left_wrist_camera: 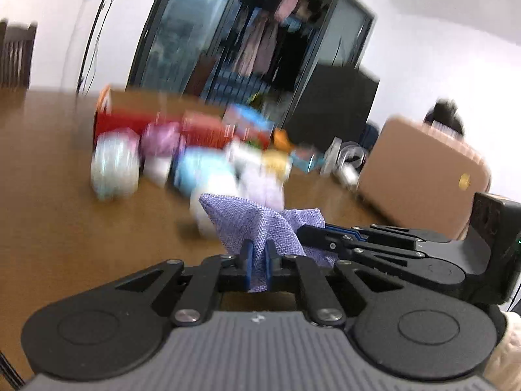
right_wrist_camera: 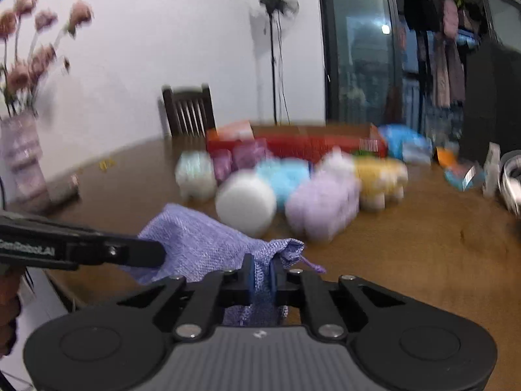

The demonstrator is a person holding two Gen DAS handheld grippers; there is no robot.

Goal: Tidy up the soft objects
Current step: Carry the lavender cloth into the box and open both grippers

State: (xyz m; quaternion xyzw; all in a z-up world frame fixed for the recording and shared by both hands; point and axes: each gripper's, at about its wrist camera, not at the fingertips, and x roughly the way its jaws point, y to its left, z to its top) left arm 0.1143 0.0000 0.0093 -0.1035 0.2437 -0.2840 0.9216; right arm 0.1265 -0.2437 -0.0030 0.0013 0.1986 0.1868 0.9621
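Both tools clamped on 1 thing: the lilac woven drawstring pouch (left_wrist_camera: 250,224), slung between them just above the brown wooden table (left_wrist_camera: 65,221). Left tool (left_wrist_camera: 257,260) pinched tight on a fold of the weave, blue pads pressed together with cloth bunched between. Right tool (right_wrist_camera: 262,275) likewise closed hard on the gathered mouth, lilac cord (right_wrist_camera: 314,265) trailing off to the right. In the right wrist view, left tool reaching in from the left edge onto the pouch's far corner; in the left wrist view, right tool entering from the right onto the opposite end. So: long axis of the pouch running tool to tool, each grip at 1 end, neither hand nearer than the other.

Straight ahead of both tools, a blurred heap of soft things on the table: white round puff (right_wrist_camera: 246,205), lilac plush block (right_wrist_camera: 322,205), pale blue plush (right_wrist_camera: 286,176), yellow plush (right_wrist_camera: 379,176). Behind them, a long red cardboard box (right_wrist_camera: 302,146). Too smeared by motion to say which pieces touch.

Best guess at the step: pulling the pouch mouth open to take a soft piece. Key relation for that: heap lying beyond the pouch, mouth end on the right tool's side. Risk: thin weave slipping from the pads.
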